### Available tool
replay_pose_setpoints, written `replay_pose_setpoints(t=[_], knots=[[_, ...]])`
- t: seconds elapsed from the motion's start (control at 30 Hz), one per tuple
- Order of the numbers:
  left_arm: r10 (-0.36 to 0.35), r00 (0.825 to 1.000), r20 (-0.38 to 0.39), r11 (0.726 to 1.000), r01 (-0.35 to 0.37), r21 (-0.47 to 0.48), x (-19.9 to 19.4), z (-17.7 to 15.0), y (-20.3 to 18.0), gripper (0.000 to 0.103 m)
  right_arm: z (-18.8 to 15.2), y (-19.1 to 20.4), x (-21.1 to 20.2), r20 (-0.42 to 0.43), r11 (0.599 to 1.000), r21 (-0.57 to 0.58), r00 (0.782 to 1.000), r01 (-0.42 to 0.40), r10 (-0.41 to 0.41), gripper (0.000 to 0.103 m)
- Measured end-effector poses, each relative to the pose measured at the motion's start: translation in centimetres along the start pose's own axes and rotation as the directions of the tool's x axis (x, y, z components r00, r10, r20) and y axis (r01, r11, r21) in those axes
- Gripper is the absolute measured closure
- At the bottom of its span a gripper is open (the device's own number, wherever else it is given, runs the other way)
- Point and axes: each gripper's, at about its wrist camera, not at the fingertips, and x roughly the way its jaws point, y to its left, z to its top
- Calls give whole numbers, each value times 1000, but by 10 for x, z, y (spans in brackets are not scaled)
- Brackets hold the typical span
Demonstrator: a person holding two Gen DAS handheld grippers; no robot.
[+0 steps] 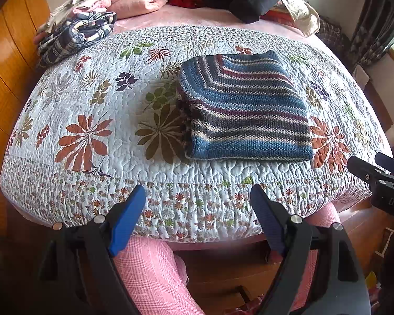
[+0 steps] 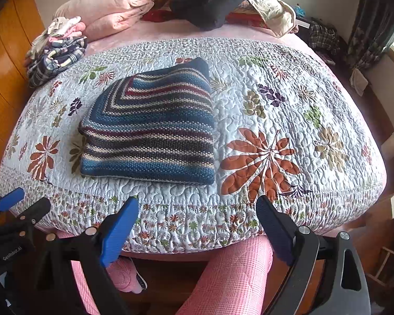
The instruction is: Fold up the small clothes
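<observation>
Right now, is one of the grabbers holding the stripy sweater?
No, the stripy sweater lies folded on the quilt, and both grippers' fingers are open and off it.

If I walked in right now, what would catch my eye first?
A folded striped knit sweater lies in the middle of the flowered quilt. Both open grippers hang back at the bed's near edge, touching nothing. A heap of plaid clothes sits at the far left corner.

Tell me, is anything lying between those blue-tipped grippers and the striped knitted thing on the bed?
Nothing visible. Only bare floral quilted bedspread lies between the folded blue striped knitted garment and both open grippers, left and right.
</observation>
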Motion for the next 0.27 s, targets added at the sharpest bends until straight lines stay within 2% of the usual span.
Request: replay_pose_setpoints(t=[0.07,0.27], knots=[[0,1000,1,1000,0,2,0,0,-1,22,0,-2,-1,1,1000,9,1000,-7,7,5],[-1,1000,-1,1000,1,11,0,0,-5,22,2,-7,-3,4,999,26,1000,-20,20,4]])
